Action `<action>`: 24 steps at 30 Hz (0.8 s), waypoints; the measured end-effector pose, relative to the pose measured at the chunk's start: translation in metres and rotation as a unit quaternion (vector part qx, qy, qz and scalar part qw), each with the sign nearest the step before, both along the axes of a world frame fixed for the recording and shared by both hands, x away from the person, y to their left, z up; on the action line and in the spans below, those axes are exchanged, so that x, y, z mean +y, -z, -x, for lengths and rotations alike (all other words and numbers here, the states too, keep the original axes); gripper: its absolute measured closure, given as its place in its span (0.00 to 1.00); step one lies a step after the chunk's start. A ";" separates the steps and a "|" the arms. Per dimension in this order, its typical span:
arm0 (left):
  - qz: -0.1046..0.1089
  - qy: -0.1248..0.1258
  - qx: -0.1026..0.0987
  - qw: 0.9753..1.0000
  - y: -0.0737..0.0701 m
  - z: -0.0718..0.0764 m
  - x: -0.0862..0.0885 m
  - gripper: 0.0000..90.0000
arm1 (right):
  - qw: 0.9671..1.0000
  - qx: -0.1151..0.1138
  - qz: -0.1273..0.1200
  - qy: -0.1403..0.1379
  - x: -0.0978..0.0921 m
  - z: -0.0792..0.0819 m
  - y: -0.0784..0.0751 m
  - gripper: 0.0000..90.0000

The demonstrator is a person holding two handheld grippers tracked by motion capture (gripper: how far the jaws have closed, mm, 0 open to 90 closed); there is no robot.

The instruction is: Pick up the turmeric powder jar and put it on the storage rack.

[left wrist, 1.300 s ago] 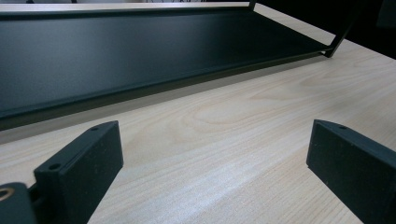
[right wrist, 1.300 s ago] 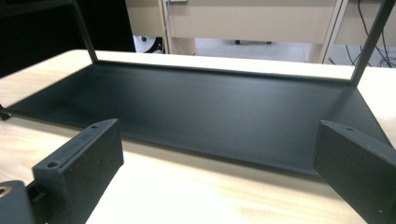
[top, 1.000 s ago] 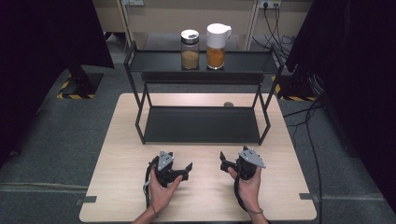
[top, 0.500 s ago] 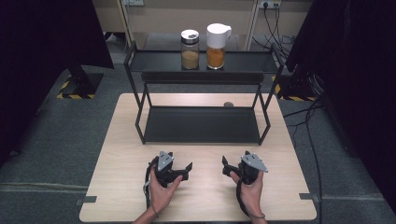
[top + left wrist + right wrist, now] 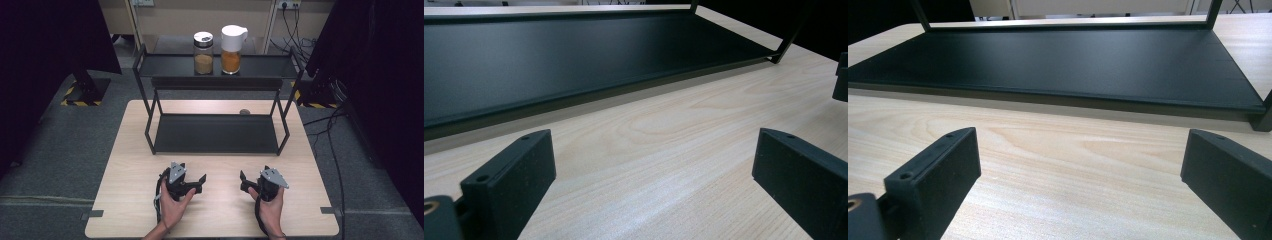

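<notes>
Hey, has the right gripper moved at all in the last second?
Yes, slightly. The right gripper has drawn back toward the person, away from the black rack, which has stayed put on the table. Its jaws are open and hold nothing.

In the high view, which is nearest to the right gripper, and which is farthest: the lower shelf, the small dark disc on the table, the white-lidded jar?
From the right gripper:
1. Lower shelf, just ahead.
2. Small dark disc, behind that shelf.
3. White-lidded jar, on the top shelf.
</notes>
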State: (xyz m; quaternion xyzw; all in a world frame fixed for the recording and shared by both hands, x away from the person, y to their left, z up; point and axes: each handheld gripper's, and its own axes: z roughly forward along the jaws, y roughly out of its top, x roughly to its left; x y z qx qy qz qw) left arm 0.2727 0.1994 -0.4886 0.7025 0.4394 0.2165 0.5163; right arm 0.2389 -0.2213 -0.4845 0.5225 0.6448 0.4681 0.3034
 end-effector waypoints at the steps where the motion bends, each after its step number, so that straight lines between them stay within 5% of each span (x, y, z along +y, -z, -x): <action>1: 0.000 -0.001 0.000 1.000 0.000 0.000 0.000 0.03 | 1.000 0.000 0.000 0.000 0.000 0.000 0.000 0.03; 24: 0.000 -0.002 0.001 1.000 0.000 0.000 -0.001 0.03 | 1.000 -0.003 0.005 0.003 0.002 0.002 0.000 0.03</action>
